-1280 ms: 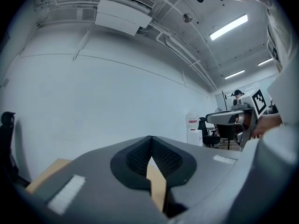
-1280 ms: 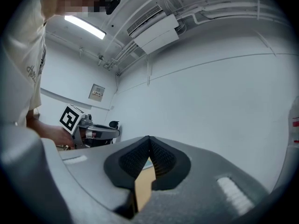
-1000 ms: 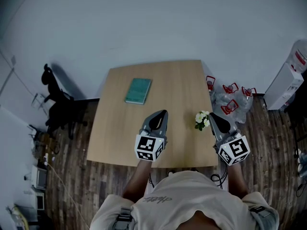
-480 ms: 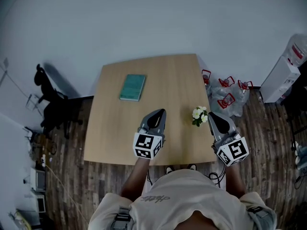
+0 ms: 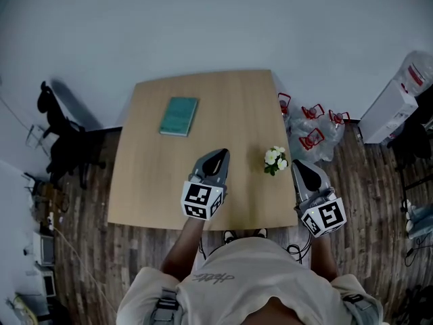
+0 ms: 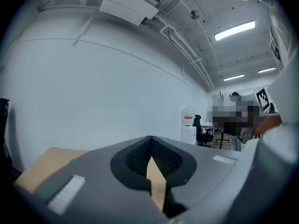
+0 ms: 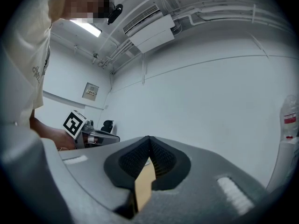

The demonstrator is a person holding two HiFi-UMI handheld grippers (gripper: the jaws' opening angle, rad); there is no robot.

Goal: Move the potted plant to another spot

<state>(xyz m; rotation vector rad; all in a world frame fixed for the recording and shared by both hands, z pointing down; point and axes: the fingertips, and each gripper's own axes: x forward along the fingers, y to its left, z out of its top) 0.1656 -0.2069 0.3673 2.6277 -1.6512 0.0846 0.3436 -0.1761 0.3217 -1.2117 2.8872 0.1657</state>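
Observation:
The potted plant [image 5: 274, 160], small with white flowers, stands near the right edge of the wooden table [image 5: 155, 181]. My right gripper [image 5: 297, 163] hovers just right of it, at the table's edge, not touching it. Its jaws are shut and empty [image 7: 149, 138]. My left gripper [image 5: 220, 153] hangs over the middle of the table, well left of the plant, also shut with nothing in it [image 6: 150, 138]. Both point away from me, level. The plant shows in neither gripper view.
A teal book [image 5: 178, 116] lies on the table's far left part. A black chair [image 5: 57, 131] stands left of the table. Clear bags with red-capped bottles [image 5: 308, 131] lie on the floor at the right, beside a white water dispenser [image 5: 389, 103].
The head view has shifted, so the table slides left and up in the picture. My left gripper has sunk a little toward the table's near side. The right gripper stays beside the plant.

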